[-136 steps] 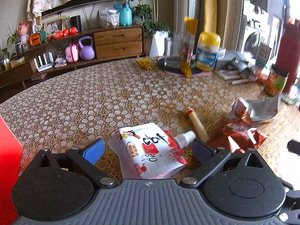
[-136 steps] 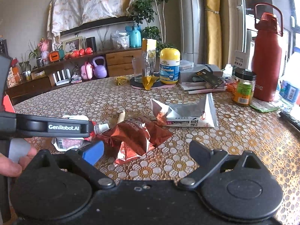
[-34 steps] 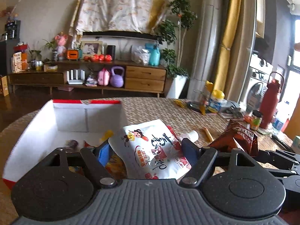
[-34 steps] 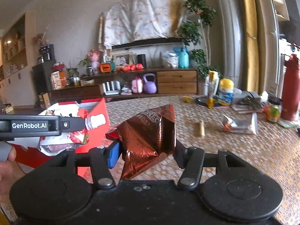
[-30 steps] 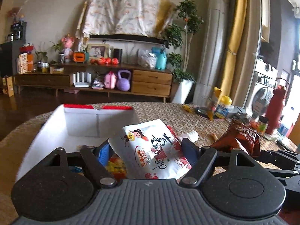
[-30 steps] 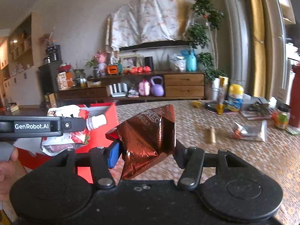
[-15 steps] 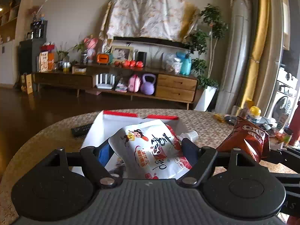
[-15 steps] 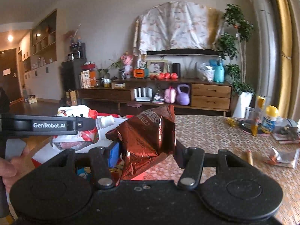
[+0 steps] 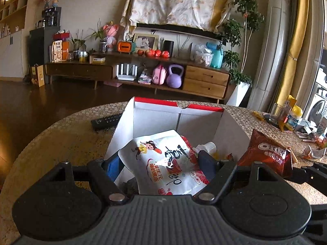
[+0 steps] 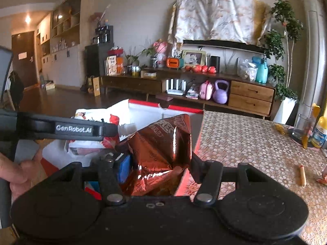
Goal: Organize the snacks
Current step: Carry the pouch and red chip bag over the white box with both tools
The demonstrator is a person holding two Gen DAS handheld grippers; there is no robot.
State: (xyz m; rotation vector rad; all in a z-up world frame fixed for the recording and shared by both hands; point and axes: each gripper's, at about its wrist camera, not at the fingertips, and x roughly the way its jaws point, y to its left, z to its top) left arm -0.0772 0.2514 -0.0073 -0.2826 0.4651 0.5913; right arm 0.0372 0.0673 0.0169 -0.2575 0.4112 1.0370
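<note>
In the left wrist view, the left gripper (image 9: pixel 161 163) fills the lower half of the frame, its two fingers closed on a white spouted pouch (image 9: pixel 163 163) at mid-width. The blue-padded finger presses the pouch's left edge and the dark finger (image 9: pixel 206 163) its right edge, just below the white screw cap (image 9: pixel 208 146). The pouch shows a cartoon child, red fruit artwork and Chinese writing that is too stylised to read with confidence. It hangs over the open red-and-white box (image 9: pixel 184 116) at the centre of the frame, on the patterned table (image 9: pixel 61 138).

In the right wrist view, the right gripper (image 10: pixel 159 161) sits at lower centre with its fingers at a narrower spread, pinching a crumpled red-brown foil snack bag (image 10: pixel 161 149). The bag is above the box's right wall. In the left wrist view the same bag, at right of frame, reads "OREO" in white letters, with smaller Chinese text beneath.

The side of the left gripper, crossing the left of the right wrist view, carries the label "GenRobot.AI". A hand (image 10: pixel 16 169) grips its handle at the lower left edge.

A black remote control (image 9: pixel 106 120) lies on the table left of the box.
</note>
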